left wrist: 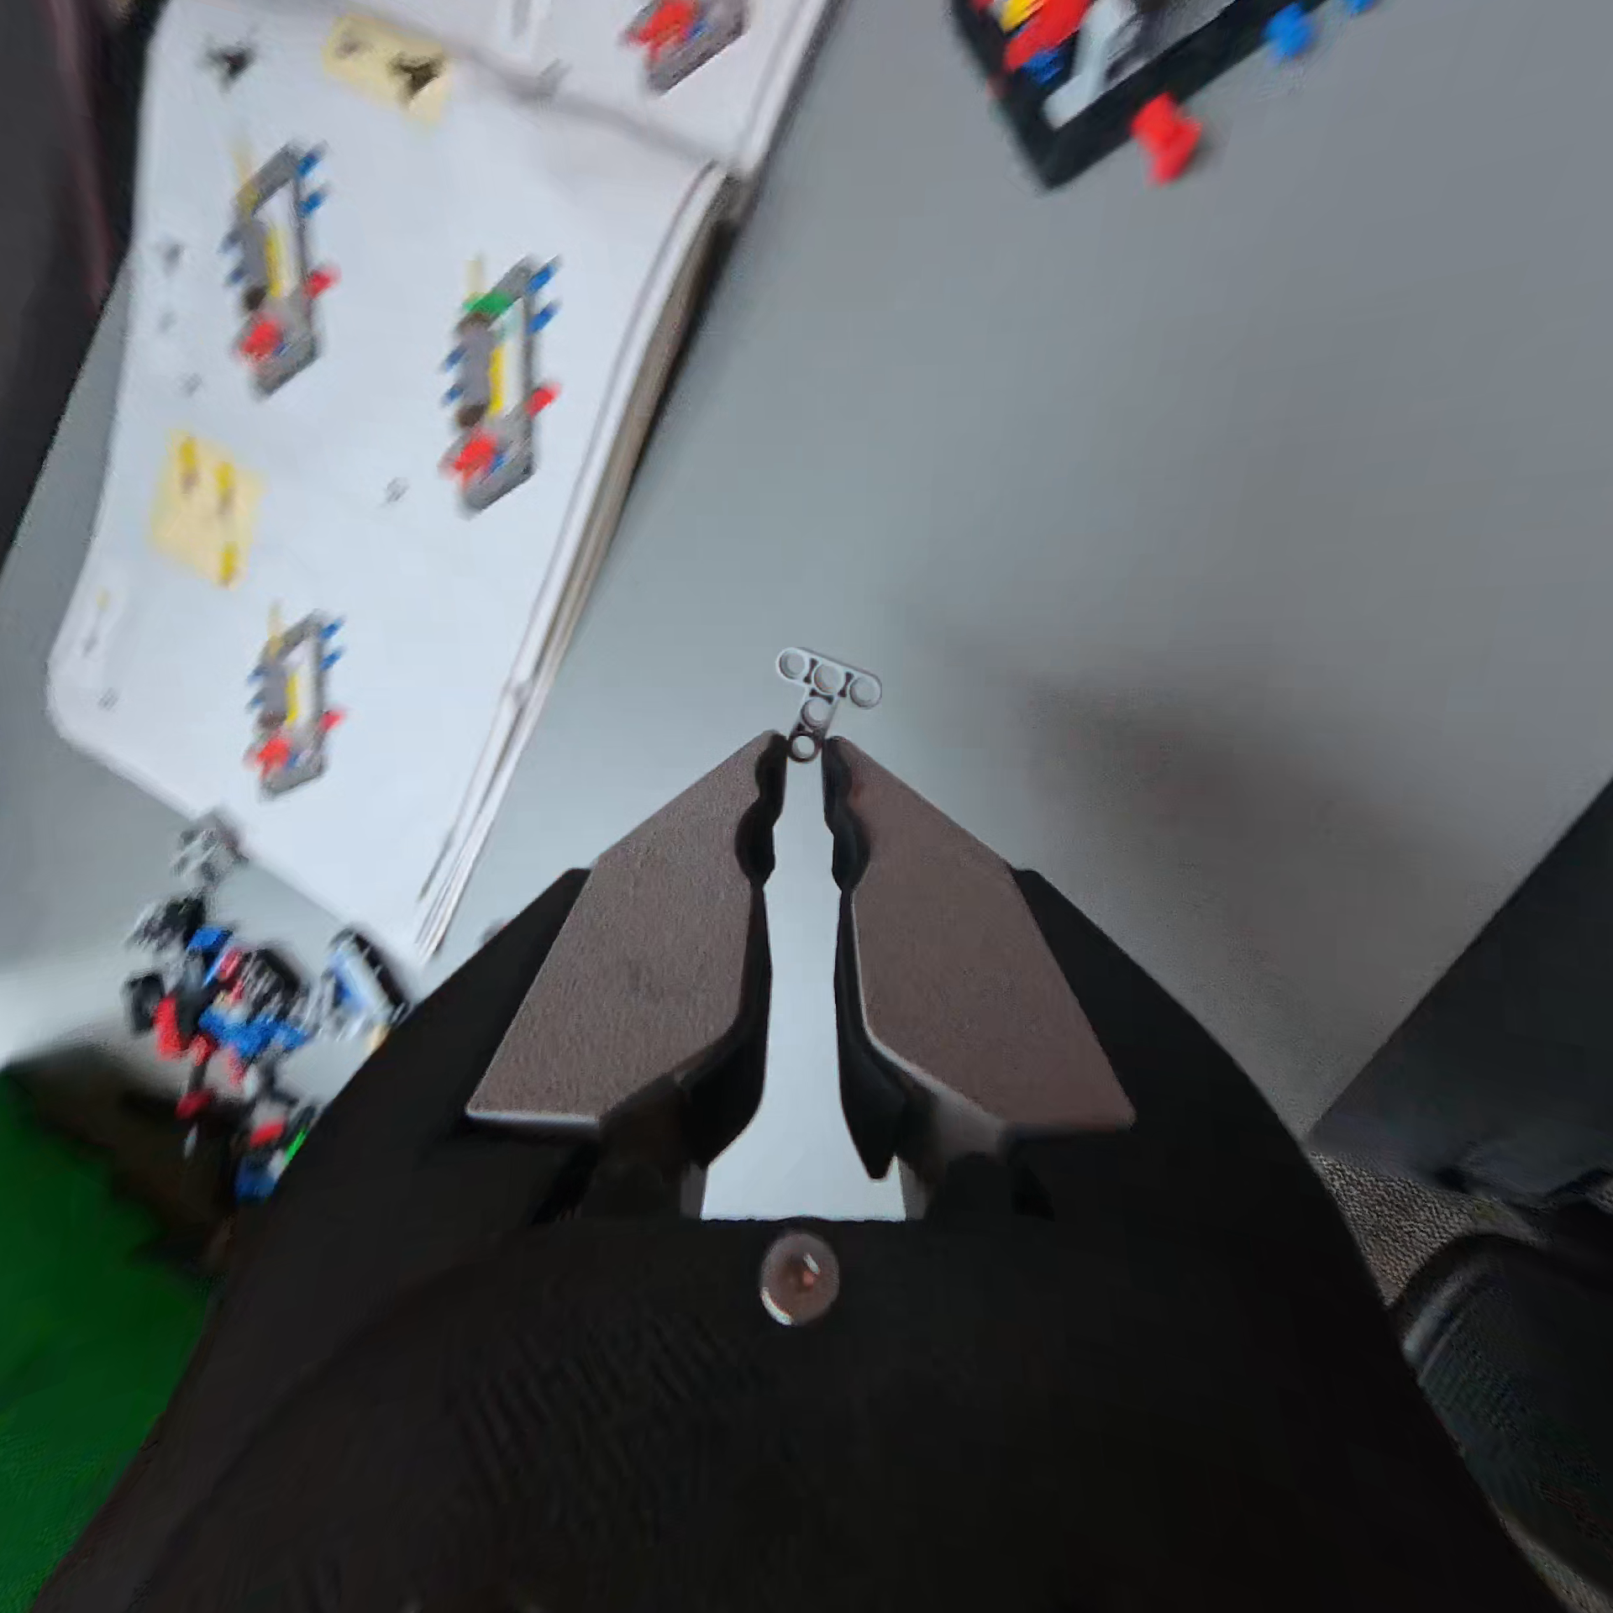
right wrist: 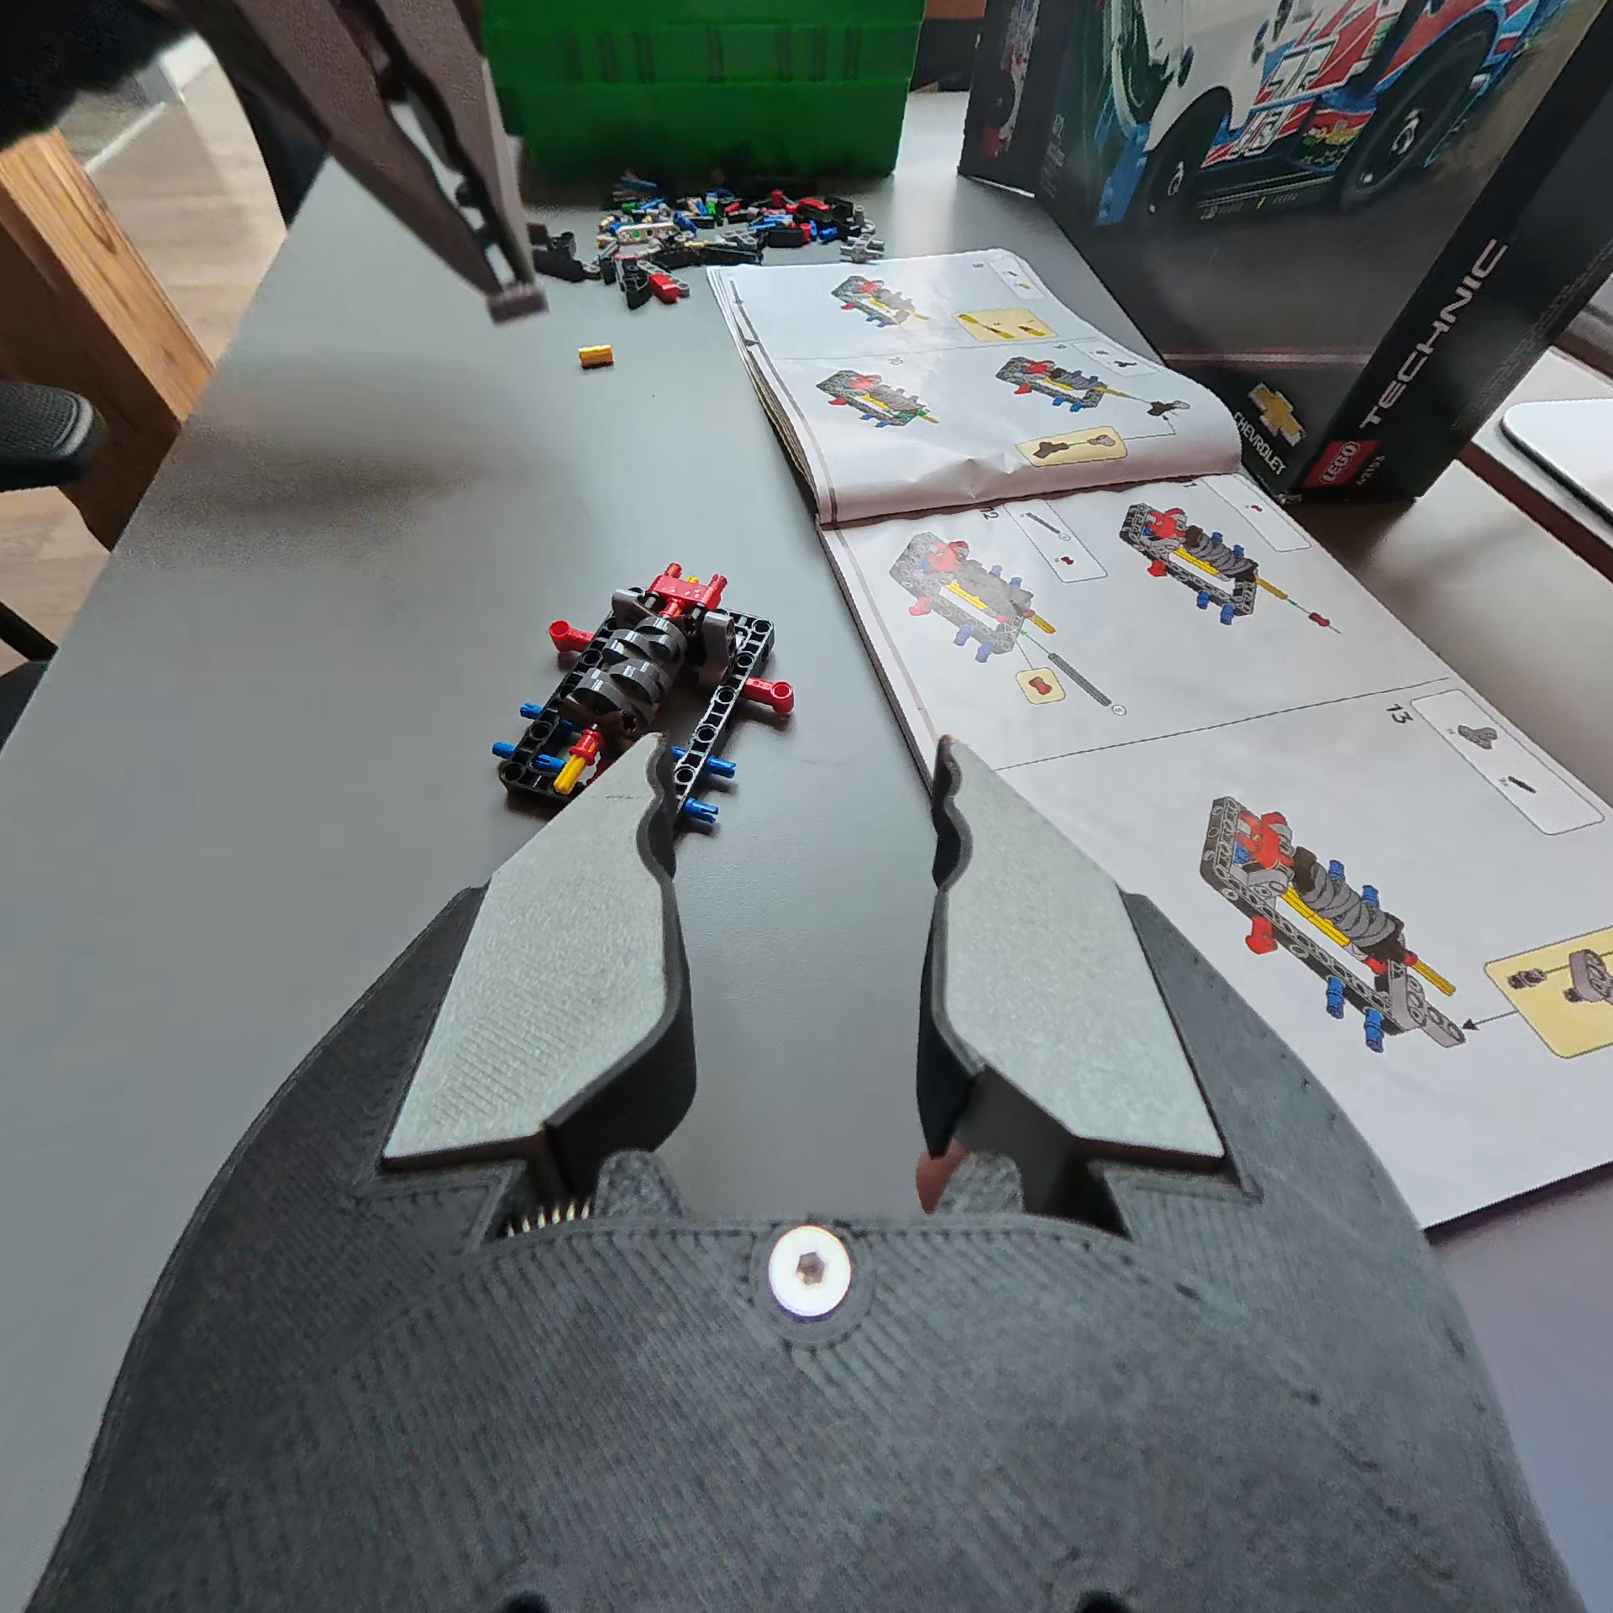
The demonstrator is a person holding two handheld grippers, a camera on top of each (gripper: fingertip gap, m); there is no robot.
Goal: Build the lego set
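In the left wrist view, the left gripper [left wrist: 805, 747] had its jaws nearly together, pinching the stem end of a small light grey T-shaped pin-hole lego beam [left wrist: 823, 692]. The beam's stem ran straight on from the fingertips, its crossbar outermost, held above the bare grey surface [left wrist: 1135, 454]. The open white instruction booklet [left wrist: 375, 419] lay towards the left edge, and a blurred heap of loose lego parts [left wrist: 236, 1021] sat below it.

In the right wrist view, the right gripper [right wrist: 794, 759] had its jaws spread wide, holding nothing. The black-framed lego chassis assembly with dark grey cylinders and red and blue pins [right wrist: 641, 685] lay on the surface just beyond the left fingertip, its long axis slanting away to the right. The booklet [right wrist: 1135, 698] lay beside it on the right, the dark lego box [right wrist: 1309, 218] stood at the far right, and open surface stretched to the left edge.
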